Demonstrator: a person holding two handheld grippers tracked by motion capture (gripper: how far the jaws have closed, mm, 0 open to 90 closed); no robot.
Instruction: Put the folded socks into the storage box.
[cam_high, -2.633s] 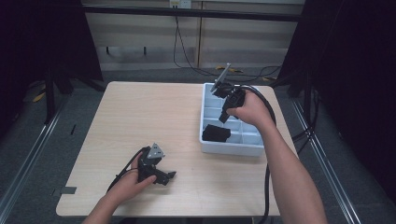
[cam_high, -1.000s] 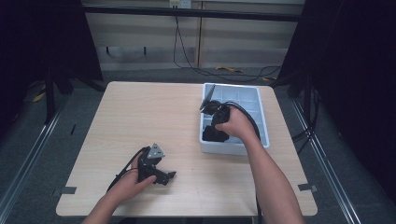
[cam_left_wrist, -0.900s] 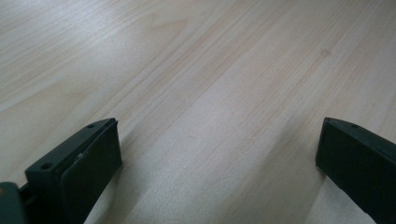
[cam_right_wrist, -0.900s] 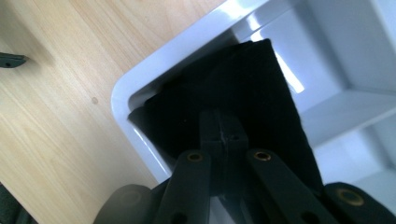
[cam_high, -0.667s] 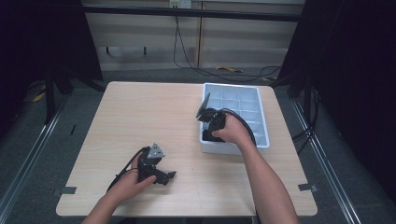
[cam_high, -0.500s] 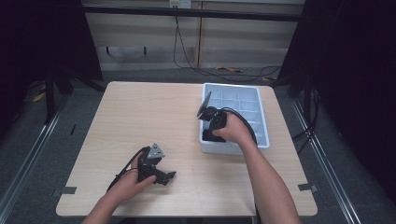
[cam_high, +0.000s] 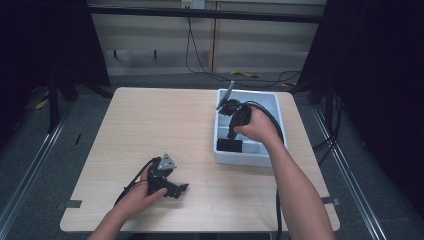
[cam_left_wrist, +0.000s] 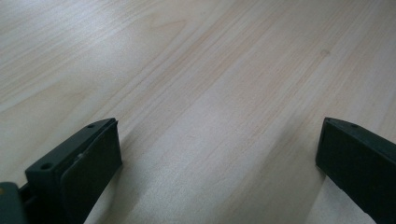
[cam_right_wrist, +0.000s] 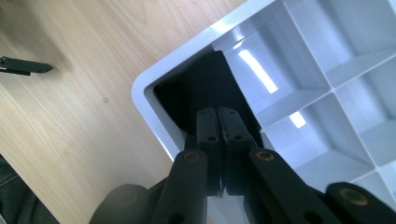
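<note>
The tray, a pale blue-grey one split into compartments, is seen at the far right of the table. A black item lies in the tray's near-left corner compartment, just below the right claw in the high view. In the right gripper view the same black item fills that corner compartment directly ahead of the right claw, whose jaws are pressed together with no gap seen between them. Whether anything is pinched between them cannot be told; the tips stand over, or against, the black item, and contact cannot be judged. Empty compartments of the tray are spread to the right of the jaws in that view, and bare wood lies to the left of the tray's corner. The right claw is held from above by the right hand, with the cable looping away over the tray's far side.

The left claw is held low at the near left of the table by the left hand, well apart from the tray. In the left gripper view the left claw is spread wide, with nothing between its jaws, and plain wood grain is seen ahead of it.
</note>
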